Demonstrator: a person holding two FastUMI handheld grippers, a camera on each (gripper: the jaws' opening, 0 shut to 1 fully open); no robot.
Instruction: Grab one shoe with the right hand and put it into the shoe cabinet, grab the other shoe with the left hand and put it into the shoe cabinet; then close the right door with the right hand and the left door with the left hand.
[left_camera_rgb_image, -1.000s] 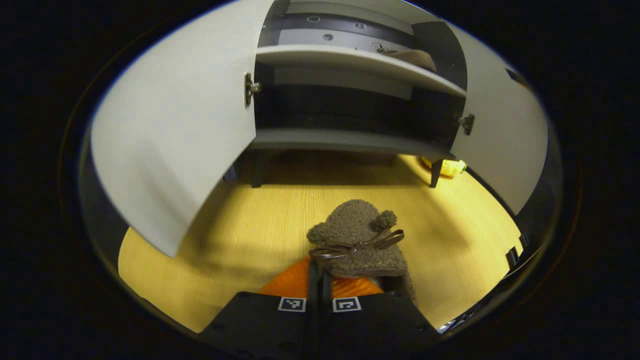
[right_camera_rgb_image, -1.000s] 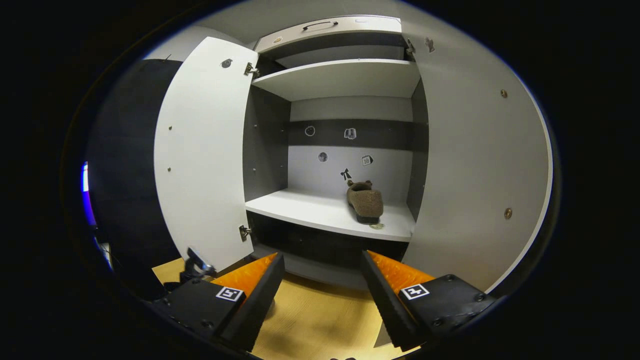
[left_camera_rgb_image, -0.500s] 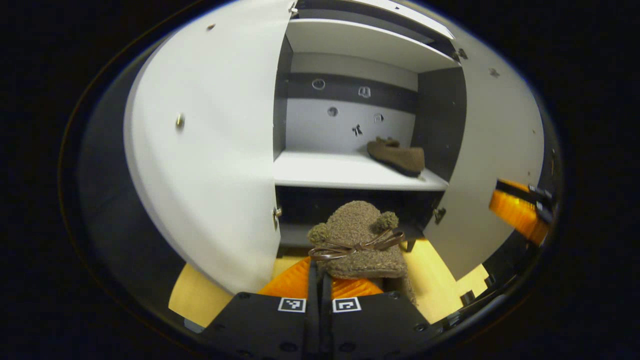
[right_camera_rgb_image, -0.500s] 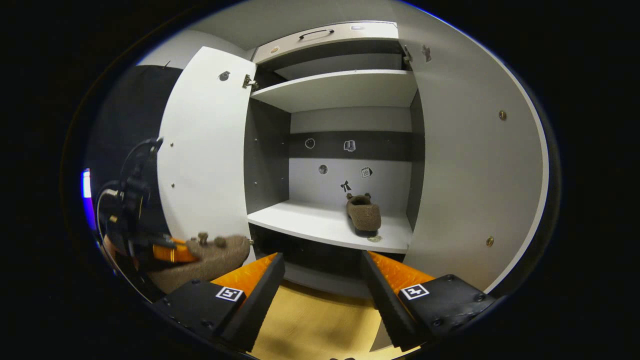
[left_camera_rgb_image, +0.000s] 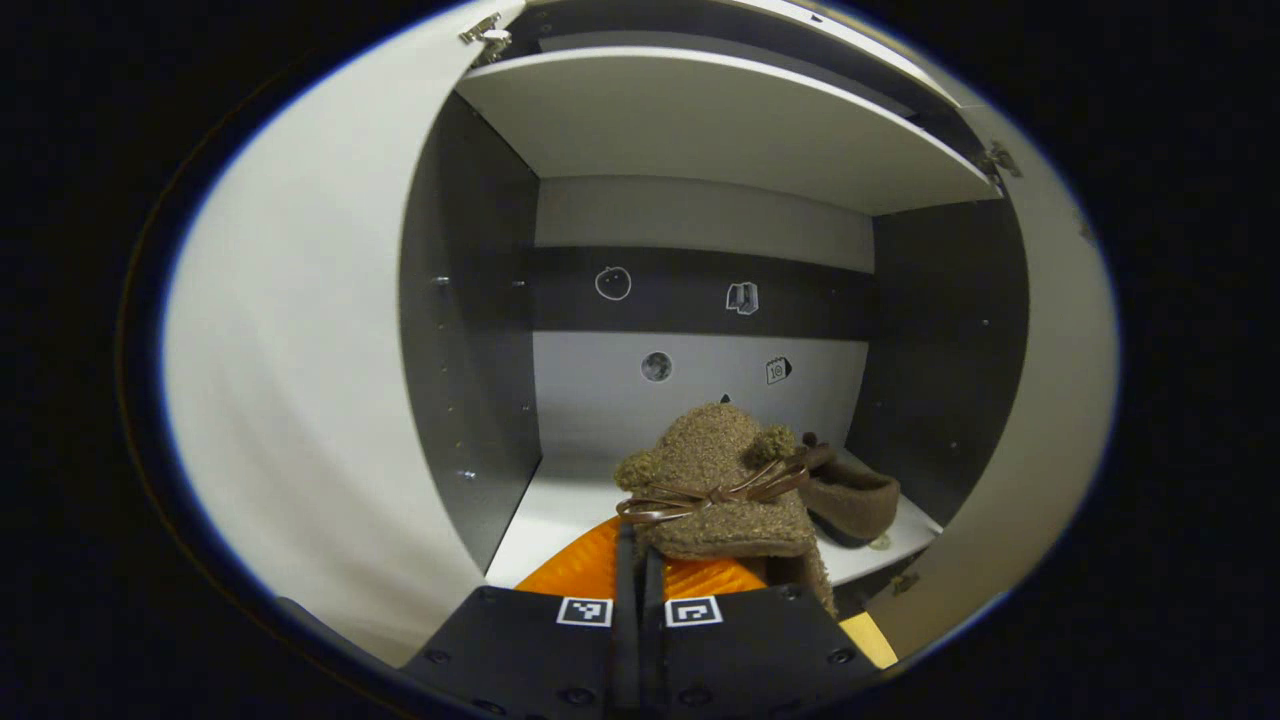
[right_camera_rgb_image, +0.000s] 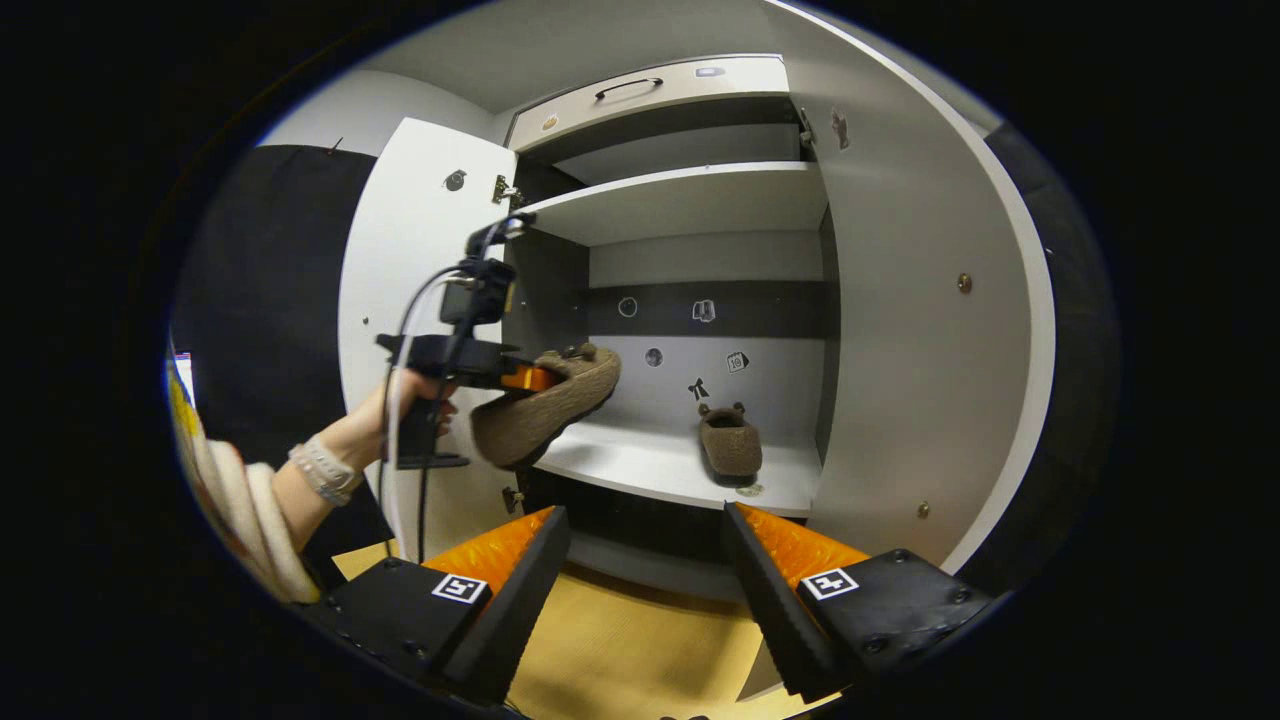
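My left gripper (left_camera_rgb_image: 640, 560) is shut on a fuzzy brown shoe (left_camera_rgb_image: 715, 485) with a brown ribbon bow, held in front of the open shoe cabinet's middle shelf (left_camera_rgb_image: 560, 515). In the right gripper view the same shoe (right_camera_rgb_image: 545, 405) hangs in the left gripper (right_camera_rgb_image: 530, 380), level with the shelf's left part and above its front edge. The other brown shoe (right_camera_rgb_image: 730, 445) (left_camera_rgb_image: 855, 500) lies on the right of that shelf (right_camera_rgb_image: 640, 462). My right gripper (right_camera_rgb_image: 645, 575) is open and empty, back from the cabinet and below the shelf.
Both white cabinet doors stand open: the left door (right_camera_rgb_image: 410, 330) behind the person's hand (right_camera_rgb_image: 405, 405), the right door (right_camera_rgb_image: 930, 330) close beside my right gripper. An upper shelf (right_camera_rgb_image: 680, 200) and a drawer with a handle (right_camera_rgb_image: 630, 88) sit above. Wooden floor (right_camera_rgb_image: 620, 650) lies below.
My left gripper has risen from the floor with the shoe and moved forward to the middle shelf opening. The right gripper has drawn back slightly, still open.
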